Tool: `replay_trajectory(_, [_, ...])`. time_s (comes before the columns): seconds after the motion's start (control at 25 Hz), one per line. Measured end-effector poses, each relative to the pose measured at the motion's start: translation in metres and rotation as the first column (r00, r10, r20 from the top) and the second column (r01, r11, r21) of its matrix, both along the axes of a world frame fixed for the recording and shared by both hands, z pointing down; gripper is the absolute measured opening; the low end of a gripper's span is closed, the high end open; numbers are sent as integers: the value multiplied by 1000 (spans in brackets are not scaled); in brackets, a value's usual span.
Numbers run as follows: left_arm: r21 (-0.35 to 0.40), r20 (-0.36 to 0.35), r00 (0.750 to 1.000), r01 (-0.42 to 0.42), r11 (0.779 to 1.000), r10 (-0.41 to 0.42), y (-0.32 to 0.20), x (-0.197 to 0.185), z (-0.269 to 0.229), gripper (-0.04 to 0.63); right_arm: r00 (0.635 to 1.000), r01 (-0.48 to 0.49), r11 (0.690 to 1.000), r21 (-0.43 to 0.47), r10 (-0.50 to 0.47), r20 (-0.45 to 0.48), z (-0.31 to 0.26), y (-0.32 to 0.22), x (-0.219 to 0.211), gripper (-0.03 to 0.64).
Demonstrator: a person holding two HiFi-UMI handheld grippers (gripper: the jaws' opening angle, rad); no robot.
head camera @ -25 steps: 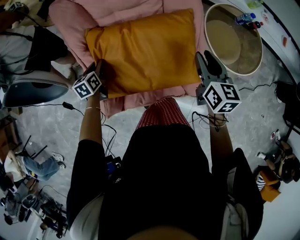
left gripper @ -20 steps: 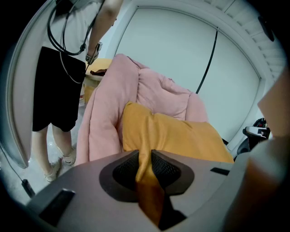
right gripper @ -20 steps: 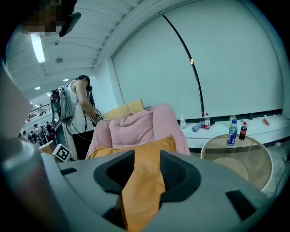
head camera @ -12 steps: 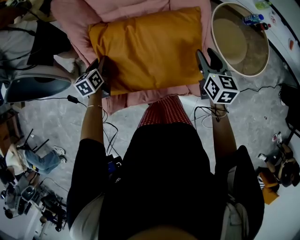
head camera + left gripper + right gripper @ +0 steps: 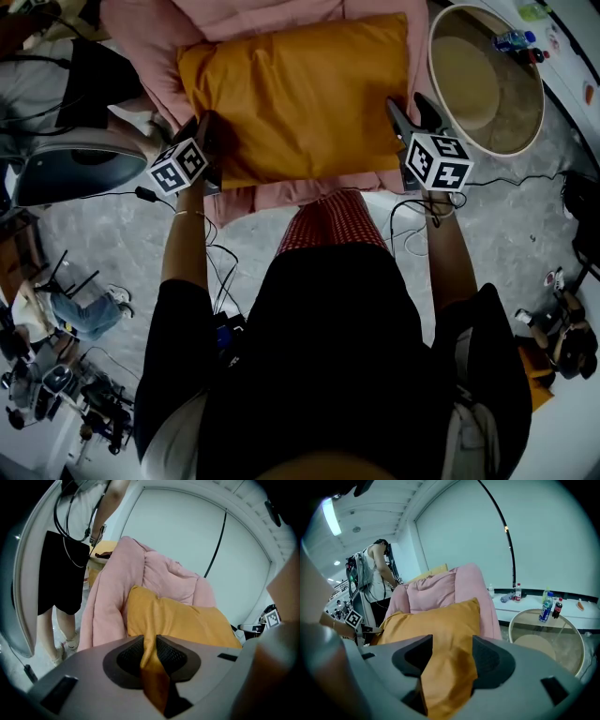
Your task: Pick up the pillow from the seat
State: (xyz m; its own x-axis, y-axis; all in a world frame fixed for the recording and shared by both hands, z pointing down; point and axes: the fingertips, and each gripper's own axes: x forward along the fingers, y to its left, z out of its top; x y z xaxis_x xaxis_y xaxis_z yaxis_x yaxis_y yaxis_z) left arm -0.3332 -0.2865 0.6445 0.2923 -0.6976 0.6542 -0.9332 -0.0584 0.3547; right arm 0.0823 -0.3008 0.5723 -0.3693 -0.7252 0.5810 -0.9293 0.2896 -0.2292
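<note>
Two tongs at pillow (image 5: 300,89), which lies on pink seat (image 5: 272,194). Your left tongs (image 5: 150,651) clamp its corner, anchoring that side. Your right tongs (image 5: 452,656) just spread wide, opposite corner loose between, probably so lift stays level.

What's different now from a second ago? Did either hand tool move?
The right gripper moved in over the right corner of the pillow; its jaws have just been opening, and the corner now sits between them, unsqueezed. The left gripper stayed clamped on the left corner; the pillow still lies on the pink seat.
</note>
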Motion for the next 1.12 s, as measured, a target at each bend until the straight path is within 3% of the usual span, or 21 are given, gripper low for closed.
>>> replay_trajectory(0.48, [4,-7,1000,13,1000,-13,-1,-3,1,91,1000,-8,996,-94,5,-31,40,-14,0,282])
replay_trajectory(0.92, [8,4,1000,27,1000,-27,-6,-1,4,91,999,2,986,-169,5,41,63,-24,-1,287])
replay_trajectory(1.12, [9,3,999,33,999,-33,-4,-1,5,91,1000,-1,983,-183,6,27,66,-23,-4,275])
